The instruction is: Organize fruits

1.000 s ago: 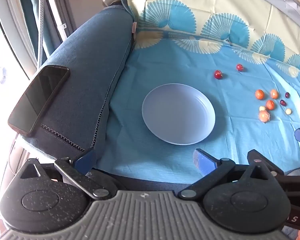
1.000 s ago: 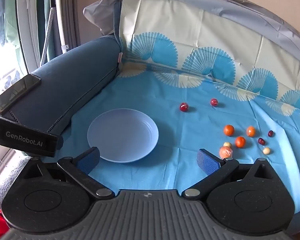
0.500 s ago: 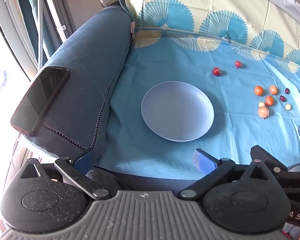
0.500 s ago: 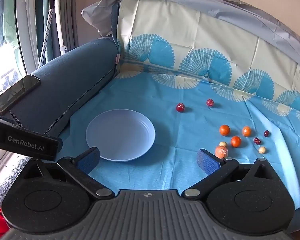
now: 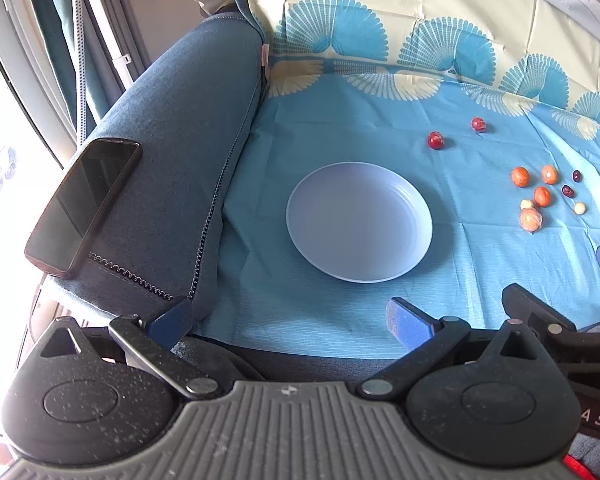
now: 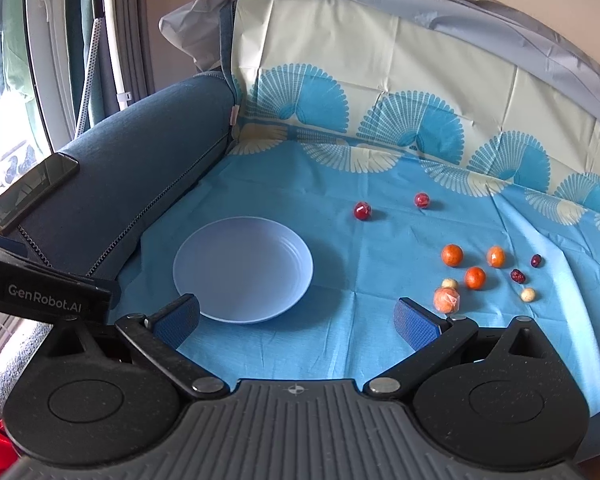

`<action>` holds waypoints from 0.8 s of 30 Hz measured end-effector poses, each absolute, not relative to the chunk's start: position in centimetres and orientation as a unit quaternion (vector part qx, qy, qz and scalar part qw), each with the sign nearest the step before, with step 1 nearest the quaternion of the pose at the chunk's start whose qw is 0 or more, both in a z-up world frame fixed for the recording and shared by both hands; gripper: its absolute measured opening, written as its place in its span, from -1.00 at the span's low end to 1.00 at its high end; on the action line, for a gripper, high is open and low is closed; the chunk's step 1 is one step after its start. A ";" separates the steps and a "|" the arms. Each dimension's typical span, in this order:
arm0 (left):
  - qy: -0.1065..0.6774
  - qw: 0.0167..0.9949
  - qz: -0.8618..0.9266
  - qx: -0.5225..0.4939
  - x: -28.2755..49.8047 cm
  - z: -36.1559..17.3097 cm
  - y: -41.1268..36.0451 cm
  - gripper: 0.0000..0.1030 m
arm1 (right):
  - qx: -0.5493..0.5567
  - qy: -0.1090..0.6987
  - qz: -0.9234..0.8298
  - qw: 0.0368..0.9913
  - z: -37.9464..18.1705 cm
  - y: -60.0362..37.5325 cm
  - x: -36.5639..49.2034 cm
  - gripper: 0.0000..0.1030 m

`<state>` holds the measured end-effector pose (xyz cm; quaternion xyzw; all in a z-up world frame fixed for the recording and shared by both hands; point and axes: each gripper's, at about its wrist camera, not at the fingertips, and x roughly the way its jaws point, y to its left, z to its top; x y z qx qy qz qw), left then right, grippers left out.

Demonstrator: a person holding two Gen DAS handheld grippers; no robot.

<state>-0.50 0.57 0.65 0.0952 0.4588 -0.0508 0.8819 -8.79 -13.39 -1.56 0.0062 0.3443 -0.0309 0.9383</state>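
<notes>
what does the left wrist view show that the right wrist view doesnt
Only the left wrist view shows the phone's whole dark screen and the right gripper from the side at its right edge. Only the right wrist view shows the grey cover over the sofa back and the left gripper's GenRobot.AI label. Both show the empty plate, the scattered fruits on the blue cloth, and open jaws.

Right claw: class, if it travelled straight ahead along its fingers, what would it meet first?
Probably the blue cloth, just right of the empty plate. The open right claw has no fruit dead ahead; the wrapped orange fruit sits off to the right. Depth is uncertain.
</notes>
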 end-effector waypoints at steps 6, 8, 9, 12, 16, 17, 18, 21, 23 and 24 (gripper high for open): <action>0.462 0.881 -0.052 0.088 -0.3 0.4 0.5 0.99 | -0.002 0.350 -0.026 0.937 -1.6 -13.1 -8.8 0.99; 0.461 0.881 -0.052 0.090 -0.4 0.4 0.5 0.99 | -0.001 0.350 -0.027 0.936 -1.7 -13.1 -8.9 0.99; 0.461 0.881 -0.052 0.093 -0.4 0.3 0.4 0.99 | 0.001 0.350 -0.028 0.936 -1.7 -13.2 -8.8 0.99; 0.462 0.880 -0.052 0.094 -0.5 0.3 0.5 0.99 | 0.004 0.350 -0.030 0.936 -1.7 -13.3 -8.7 0.99; 0.463 0.880 -0.050 0.093 -0.4 0.4 0.5 0.99 | 0.001 0.349 -0.027 0.937 -1.7 -13.2 -8.8 0.99; 0.463 0.880 -0.049 0.093 -0.4 0.3 0.6 0.99 | 0.001 0.349 -0.026 0.937 -1.7 -13.2 -8.8 0.99; 0.463 0.880 -0.049 0.093 -0.3 0.4 0.6 0.99 | 0.001 0.349 -0.026 0.937 -1.8 -13.2 -8.8 0.99; 0.464 0.880 -0.049 0.093 -0.3 0.3 0.6 0.99 | 0.001 0.350 -0.025 0.937 -1.8 -13.2 -8.8 0.99; 0.464 0.880 -0.048 0.094 -0.3 0.4 0.7 0.99 | 0.001 0.350 -0.024 0.936 -1.9 -13.1 -8.9 0.99; 0.463 0.880 -0.048 0.093 -0.3 0.3 0.6 0.99 | 0.001 0.350 -0.024 0.936 -1.9 -13.1 -8.9 0.99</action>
